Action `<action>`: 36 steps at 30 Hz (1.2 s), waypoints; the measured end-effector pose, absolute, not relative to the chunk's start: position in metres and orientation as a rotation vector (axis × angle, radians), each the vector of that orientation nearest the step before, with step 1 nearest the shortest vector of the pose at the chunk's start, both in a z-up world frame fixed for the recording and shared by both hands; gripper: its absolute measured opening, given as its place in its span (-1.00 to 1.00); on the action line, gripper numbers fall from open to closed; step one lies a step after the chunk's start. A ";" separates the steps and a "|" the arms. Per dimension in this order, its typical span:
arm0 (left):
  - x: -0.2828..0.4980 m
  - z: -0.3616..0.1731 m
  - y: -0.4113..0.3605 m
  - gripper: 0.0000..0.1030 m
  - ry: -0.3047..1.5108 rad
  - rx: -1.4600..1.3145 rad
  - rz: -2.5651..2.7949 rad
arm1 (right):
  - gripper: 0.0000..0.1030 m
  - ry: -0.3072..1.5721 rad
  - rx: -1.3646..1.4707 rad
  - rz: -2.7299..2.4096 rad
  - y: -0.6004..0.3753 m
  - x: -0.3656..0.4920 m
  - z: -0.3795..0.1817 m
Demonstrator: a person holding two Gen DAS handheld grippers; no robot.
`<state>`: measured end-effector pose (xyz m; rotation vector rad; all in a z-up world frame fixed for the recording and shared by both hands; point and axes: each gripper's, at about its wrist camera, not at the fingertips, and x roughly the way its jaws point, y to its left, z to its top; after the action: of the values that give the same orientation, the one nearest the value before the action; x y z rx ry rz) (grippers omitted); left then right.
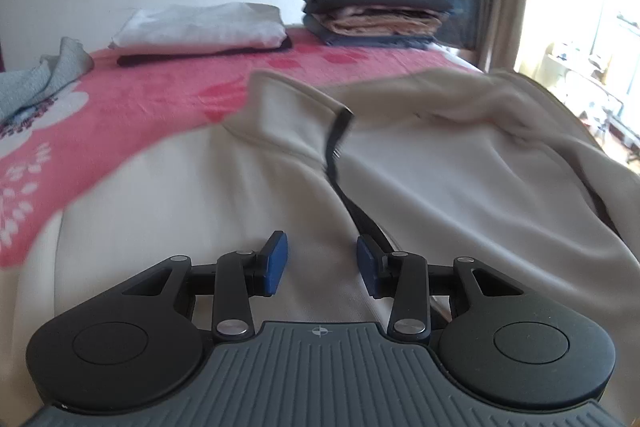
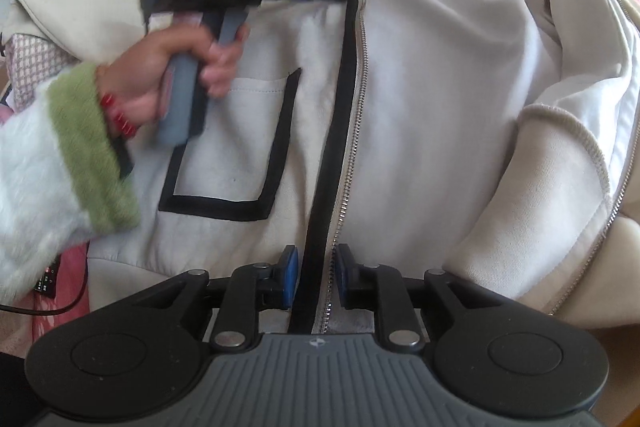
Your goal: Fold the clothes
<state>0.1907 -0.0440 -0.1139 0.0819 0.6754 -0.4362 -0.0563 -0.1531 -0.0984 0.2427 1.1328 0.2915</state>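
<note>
On the pink floral bedspread (image 1: pixel 132 99) a cream zip jacket (image 1: pixel 420 179) lies spread out front-up, not yet folded: no fold made as far as these views show. Behind it, two finished stacks: a white folded pile (image 1: pixel 200 27) and a taller dark-and-tan stack (image 1: pixel 372 11), so part of the laundry looks done. A grey garment (image 1: pixel 40 79) lies crumpled at the bed's left edge, probably still to do.

Jacket: black trim along the zipper (image 2: pixel 340 115), black-outlined patch pocket (image 2: pixel 240 147), stand collar, one sleeve (image 2: pixel 540 187) bent across the right front panel. Fabric is wrinkled, right side bunched.

Left gripper (image 1: pixel 322 263) hovers over the chest area, jaws apart, nothing between the pads; the right-wrist view shows a hand (image 2: pixel 180 67) holding it near the collar, blurred. Right gripper (image 2: pixel 316 279) sits at the hem, jaws straddling the black zipper edge with a gap either side, so released, not pinching.

Left to do, likely: tuck sleeves, fold sides in, fold up, stack.
</note>
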 end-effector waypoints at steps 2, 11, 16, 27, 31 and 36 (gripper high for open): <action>0.209 -0.116 -0.044 -0.25 0.673 0.073 -0.412 | -0.59 1.125 0.241 0.299 -0.155 -0.058 -0.100; 0.257 -0.122 -0.044 -0.24 0.655 0.017 -0.407 | -0.61 1.111 0.314 0.325 -0.172 -0.073 -0.106; 0.261 -0.113 -0.038 -0.24 0.671 -0.066 -0.378 | -0.61 1.110 0.367 0.330 -0.177 -0.077 -0.112; 0.145 -0.034 0.045 -0.22 0.678 -0.042 -0.309 | -0.50 1.090 0.377 0.322 -0.163 -0.072 -0.113; 0.084 -0.030 0.073 -0.22 0.776 0.004 -0.263 | -0.39 1.060 0.314 0.287 -0.161 -0.078 -0.101; 0.017 -0.046 0.095 -0.22 0.920 -0.009 -0.257 | -0.30 1.019 0.149 0.236 -0.149 -0.086 -0.087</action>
<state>0.0175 0.0954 -0.0461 -0.0087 0.9202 -0.2573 -0.0855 -0.1493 -0.0871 0.1485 1.0193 0.2365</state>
